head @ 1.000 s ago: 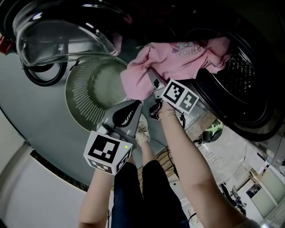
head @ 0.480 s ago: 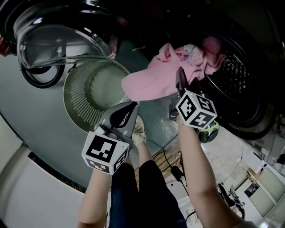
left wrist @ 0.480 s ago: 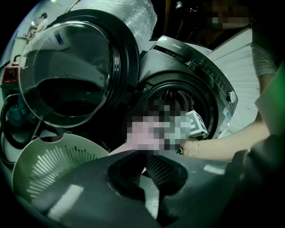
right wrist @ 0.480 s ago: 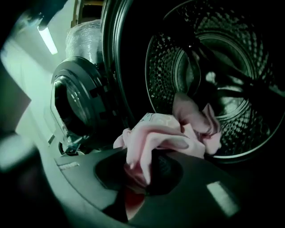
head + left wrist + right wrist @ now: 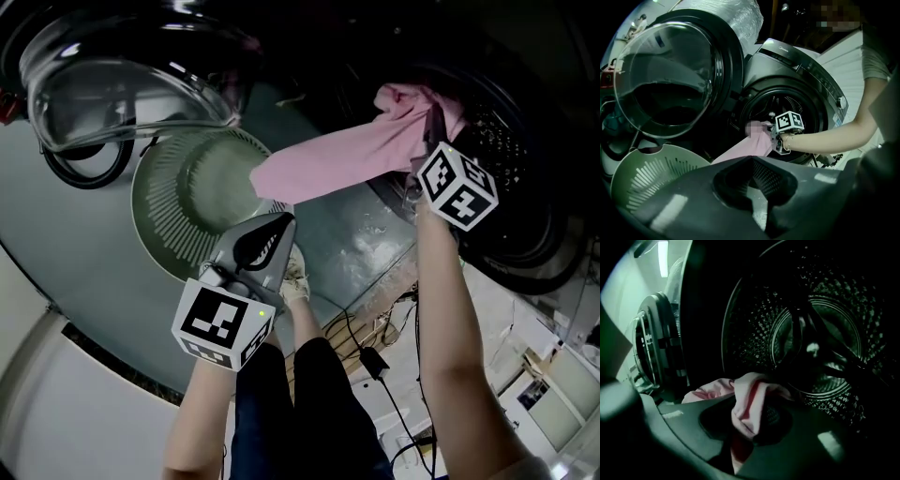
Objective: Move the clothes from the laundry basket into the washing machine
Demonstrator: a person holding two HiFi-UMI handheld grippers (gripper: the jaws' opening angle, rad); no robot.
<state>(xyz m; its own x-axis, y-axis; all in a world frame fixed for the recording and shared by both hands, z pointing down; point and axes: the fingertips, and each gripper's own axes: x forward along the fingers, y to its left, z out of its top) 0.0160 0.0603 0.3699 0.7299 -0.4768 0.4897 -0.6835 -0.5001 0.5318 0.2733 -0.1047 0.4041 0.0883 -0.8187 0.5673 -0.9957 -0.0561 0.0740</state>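
Pink garment (image 5: 347, 159) is strung out from the washing machine (image 5: 525, 187) drum mouth down over the laundry basket (image 5: 178, 202) edge; right gripper (image 5: 432, 120) jaws have just been closing and now pinch its top end; left gripper (image 5: 284, 221) hangs by the basket, jaws pressed together, nothing in them.

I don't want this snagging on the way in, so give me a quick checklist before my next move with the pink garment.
1. Right gripper grip on the pink cloth garment: ok; jaws have just been closing, cloth pinched between them.
2. Round glass washer door open: ok.
3. Garment fully inside the perforated steel drum: not ok; its tail trails out toward the green slatted plastic basket.
4. Tail free of the basket: cannot tell.
5. Left gripper out of the way: ok; shut, empty, below the garment.
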